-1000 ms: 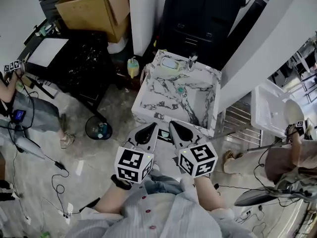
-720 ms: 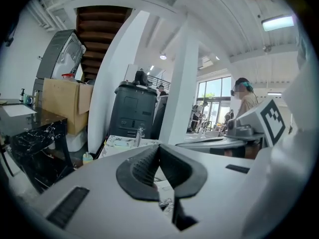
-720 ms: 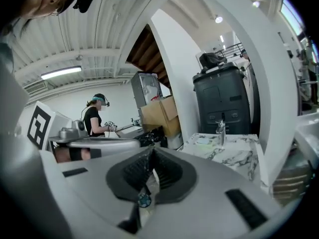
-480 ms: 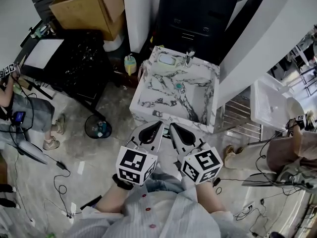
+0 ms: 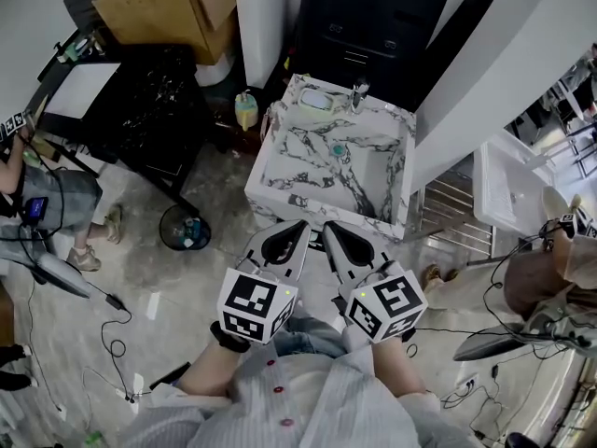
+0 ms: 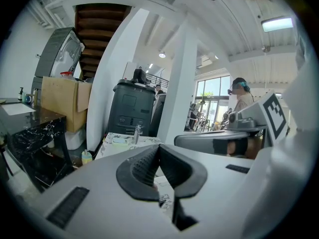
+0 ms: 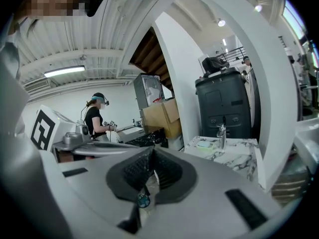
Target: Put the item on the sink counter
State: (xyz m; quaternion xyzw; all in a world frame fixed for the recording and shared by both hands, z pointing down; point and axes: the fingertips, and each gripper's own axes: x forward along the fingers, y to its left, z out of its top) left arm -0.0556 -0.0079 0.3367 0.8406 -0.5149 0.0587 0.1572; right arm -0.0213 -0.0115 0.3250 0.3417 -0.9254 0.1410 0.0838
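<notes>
Since 1 second ago the right gripper has drifted slightly to the right in the head view, while the left gripper has hardly shifted. The 2 grippers are held side by side close in front of the person's chest. Their tips angle toward each other and point at the sink table — a white marble-patterned block standing on the floor just beyond them, apart from both.

In the left gripper view the jaws are clenched, the ribbed pads meeting along 1 seam with nothing between them. In the right gripper view the jaws are likewise pressed together. At the lower end of their seam shows a small round item, dark-rimmed with a teal centre. Whether the pads pinch it or it is seen through the gap below them cannot be told.

On the sink table a faucet stands at the far edge, a soap dish lies just beside it to the left, and a teal drain sits in the basin. Left of the sink table a yellow bottle stands on the floor, next to a black table. A cardboard box lies beyond that — and a dark round bin stands on the floor nearer the person.
</notes>
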